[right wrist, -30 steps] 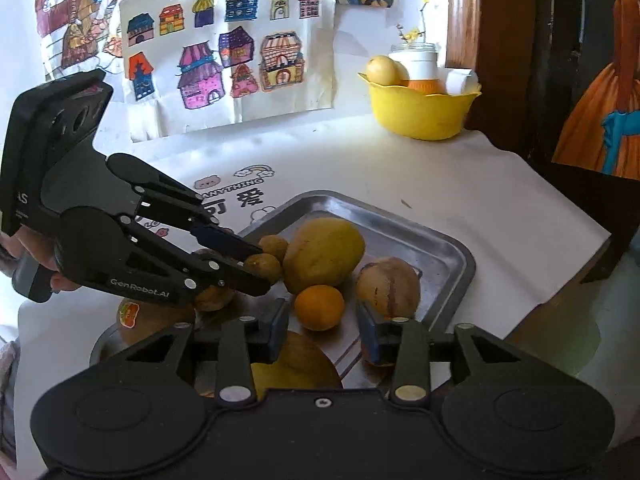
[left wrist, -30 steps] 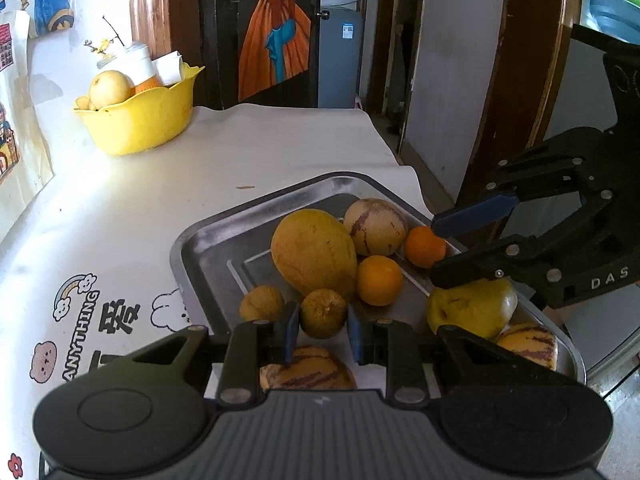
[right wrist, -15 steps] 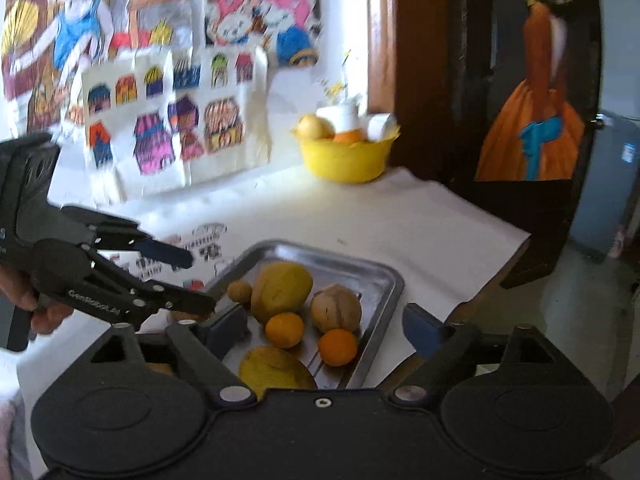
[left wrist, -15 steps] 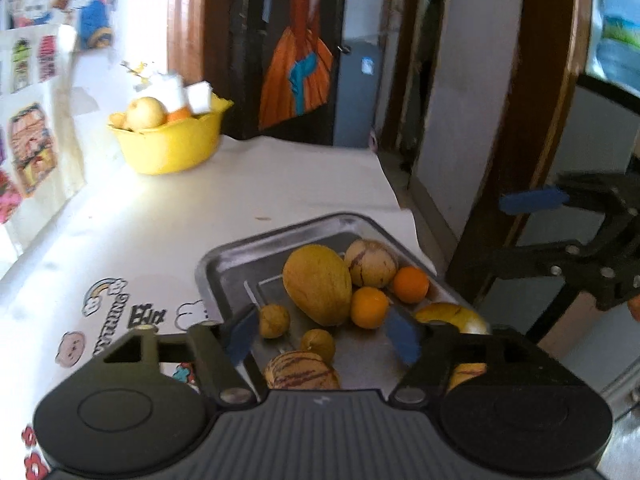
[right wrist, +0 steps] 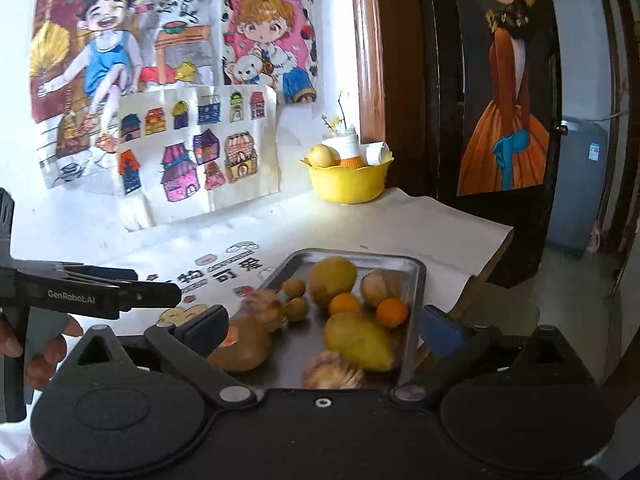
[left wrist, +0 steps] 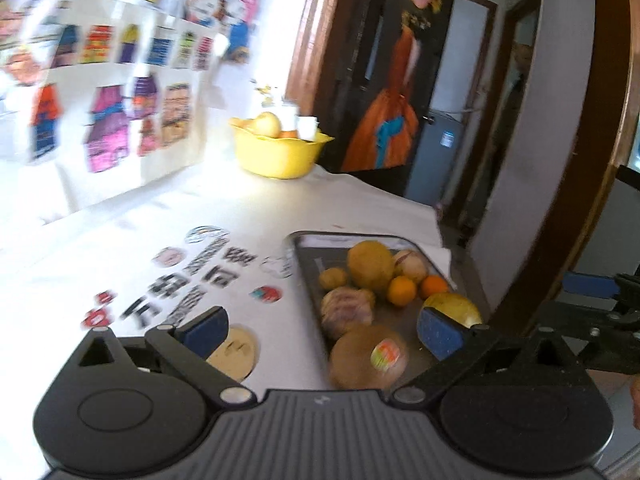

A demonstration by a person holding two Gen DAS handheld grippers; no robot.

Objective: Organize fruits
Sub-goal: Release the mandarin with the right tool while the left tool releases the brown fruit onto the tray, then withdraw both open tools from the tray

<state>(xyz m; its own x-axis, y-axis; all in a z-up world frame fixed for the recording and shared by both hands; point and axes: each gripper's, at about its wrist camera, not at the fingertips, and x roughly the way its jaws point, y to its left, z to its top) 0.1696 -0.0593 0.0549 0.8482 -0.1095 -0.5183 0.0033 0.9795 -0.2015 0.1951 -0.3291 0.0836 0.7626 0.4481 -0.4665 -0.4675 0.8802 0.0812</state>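
1. Two grippers, both with jaws spread wide and nothing in them. The left gripper hangs over the near-left edge of the metal tray.
2. Fruits sit bunched in the tray: a stickered brown one nearest, a big yellow one, two oranges.
3. The right gripper is over the tray's near end; the yellow bowl sits way back by the wall.
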